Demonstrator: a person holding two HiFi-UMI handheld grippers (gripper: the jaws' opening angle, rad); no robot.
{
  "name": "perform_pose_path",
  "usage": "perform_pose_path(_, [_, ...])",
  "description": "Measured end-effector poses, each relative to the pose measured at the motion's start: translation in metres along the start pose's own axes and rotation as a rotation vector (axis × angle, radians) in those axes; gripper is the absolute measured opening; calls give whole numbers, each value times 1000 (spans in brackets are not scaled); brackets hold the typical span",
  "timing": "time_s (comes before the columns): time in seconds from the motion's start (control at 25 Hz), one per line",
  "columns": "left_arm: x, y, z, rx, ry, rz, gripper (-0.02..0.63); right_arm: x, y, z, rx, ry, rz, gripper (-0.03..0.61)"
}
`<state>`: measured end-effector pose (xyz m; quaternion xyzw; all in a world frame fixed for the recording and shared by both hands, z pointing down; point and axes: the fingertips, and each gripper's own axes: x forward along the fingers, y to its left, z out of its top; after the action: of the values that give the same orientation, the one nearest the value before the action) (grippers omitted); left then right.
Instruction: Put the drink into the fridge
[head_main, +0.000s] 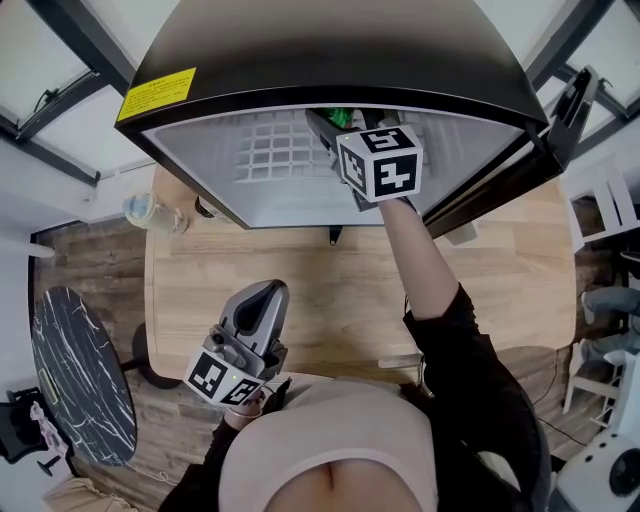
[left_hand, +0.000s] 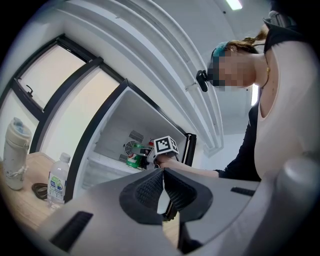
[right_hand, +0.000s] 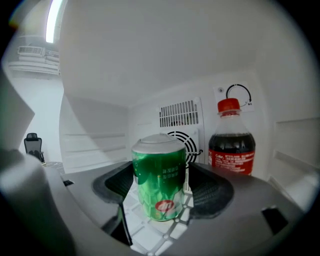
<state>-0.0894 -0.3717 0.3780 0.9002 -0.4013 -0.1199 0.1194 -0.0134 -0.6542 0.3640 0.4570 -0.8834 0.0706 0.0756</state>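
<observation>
Can (right_hand: 160, 170) stands upright inside the fridge (head_main: 330, 60), on the white grid shelf (right_hand: 150, 230), and my right gripper (right_hand: 162, 192) has it between its pads, one pad against each side of the can's lower half. A cola bottle (right_hand: 231, 142) stands just to the right and a little farther back, near the fan grille on the far wall.

I judge the can light to middling in weight, stiff if it is full, but thin-walled, so a hard squeeze could dent it. The painted metal looks smooth and may be slippery, worse if it is cold and damp. The ribbed pads help there. Mid-body, where I hold it, is the right place: low enough to keep it from tipping, clear of the domed top. When I let go, I should open evenly so that neither pad drags it over toward the bottle.

My left gripper (left_hand: 162, 192) hangs near my body above the wooden table (head_main: 330, 300), jaws pressed together with nothing between them. A water bottle (left_hand: 57, 180) stands on the table left of the fridge.
</observation>
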Motion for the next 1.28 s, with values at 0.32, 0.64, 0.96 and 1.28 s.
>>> perform_pose_path(0.32, [6,-3,1,1,5,-36,12,-33,5,-5,-35,-40,-59,345])
perform_pose_path(0.64, [21,1,5,14,0,-104,12,-130,37,-5,109,-190,-71,320])
perform_pose_path(0.96, [46,-35,0,15,-3,-279,12,-227,73,-22,83,-308,-145,40])
perform_pose_path(1.28, [29,-86,4,45,-12,-344,12,-276,97,-31,62,-311,-168,34])
